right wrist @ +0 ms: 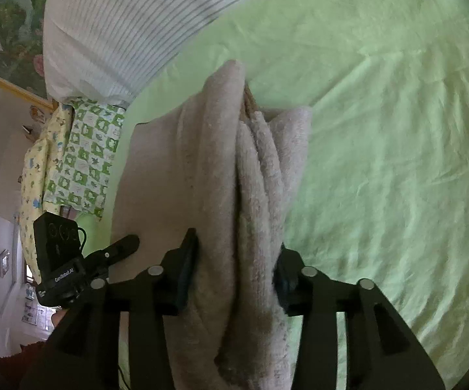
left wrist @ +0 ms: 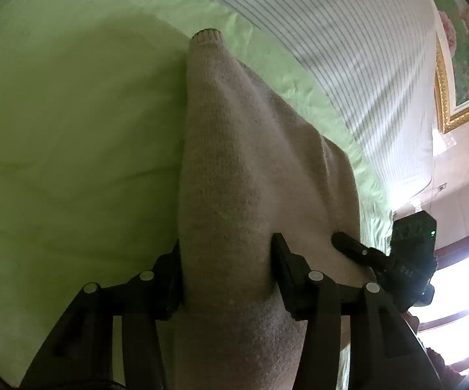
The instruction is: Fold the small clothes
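Both grippers' jaws clenched on beige garment (left wrist: 250, 169); its lower folds cut off

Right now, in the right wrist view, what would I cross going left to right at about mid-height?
Yellow print cloth → green-and-white checked cloth → beige knitted garment, which the right gripper is shut on → bare green bedsheet.

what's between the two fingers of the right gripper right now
Bunched folds of the beige knit garment fill the gap of the right gripper, clamped from both sides, above the green sheet. The right wrist view shows it.
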Motion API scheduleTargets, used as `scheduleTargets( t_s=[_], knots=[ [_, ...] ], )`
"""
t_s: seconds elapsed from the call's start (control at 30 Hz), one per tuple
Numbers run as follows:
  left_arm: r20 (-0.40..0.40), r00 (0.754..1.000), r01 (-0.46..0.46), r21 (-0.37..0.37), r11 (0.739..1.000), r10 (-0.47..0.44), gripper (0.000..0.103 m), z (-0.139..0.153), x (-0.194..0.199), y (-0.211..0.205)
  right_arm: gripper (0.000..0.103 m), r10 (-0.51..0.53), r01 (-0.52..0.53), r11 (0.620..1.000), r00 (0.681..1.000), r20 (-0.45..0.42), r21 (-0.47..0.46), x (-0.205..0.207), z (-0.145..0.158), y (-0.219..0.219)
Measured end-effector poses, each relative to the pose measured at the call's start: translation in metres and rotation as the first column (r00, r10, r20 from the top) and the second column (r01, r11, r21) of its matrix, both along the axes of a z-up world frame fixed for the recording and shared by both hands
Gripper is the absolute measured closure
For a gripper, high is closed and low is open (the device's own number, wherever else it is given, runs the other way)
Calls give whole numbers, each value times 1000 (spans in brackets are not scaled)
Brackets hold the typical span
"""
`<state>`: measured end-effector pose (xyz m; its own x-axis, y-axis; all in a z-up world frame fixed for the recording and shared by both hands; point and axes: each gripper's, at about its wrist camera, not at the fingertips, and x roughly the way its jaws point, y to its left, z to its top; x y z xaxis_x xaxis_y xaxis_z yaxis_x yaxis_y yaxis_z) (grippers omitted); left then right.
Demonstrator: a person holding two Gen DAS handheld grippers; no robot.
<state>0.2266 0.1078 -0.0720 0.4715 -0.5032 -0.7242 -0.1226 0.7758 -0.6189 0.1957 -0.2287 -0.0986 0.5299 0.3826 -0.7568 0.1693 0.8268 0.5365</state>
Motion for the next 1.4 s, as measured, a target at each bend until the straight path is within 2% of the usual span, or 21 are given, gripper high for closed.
scheduleTargets(
  t_s=[0.13, 0.37, 0.53, 0.63, 0.87, 1.03, 1.23, 1.4],
  knots=[
    [-3, 1000, -7, 46, 999, 7, 51, 16, -18, 4, 57, -20, 20, 1000, 1000, 11, -12, -4, 13, 2],
    [-1, 1000, -28, 85, 996, 28, 51, 35, -59, 9, 57, -85, 87, 996, 995, 51, -30, -44, 36, -11],
    [-25, 1000, 3, 134, 991, 1, 51, 39, -94, 8, 57, -115, 121, 991, 987, 109, -55, -76, 52, -8],
    [-43, 999, 21, 139, 990, -15, 51, 36, -110, 7, 57, -109, 120, 989, 987, 119, -88, -93, 54, 6],
    [-64, 997, 49, 120, 992, -41, 51, 28, -123, -2, 57, -93, 101, 980, 994, 54, -170, -107, 34, 34],
    [-98, 994, 68, 161, 985, -52, 50, 18, -119, -12, 57, -104, 94, 947, 994, -16, -306, -103, 15, 39],
    [-134, 990, 73, 157, 985, -52, 48, 2, -117, -17, 57, -113, 80, 944, 990, -84, -322, -106, -11, 34],
    [-130, 989, 85, 159, 984, -64, 48, 0, -117, -18, 57, -107, 74, 943, 990, -87, -325, -110, -16, 33]
  ],
)
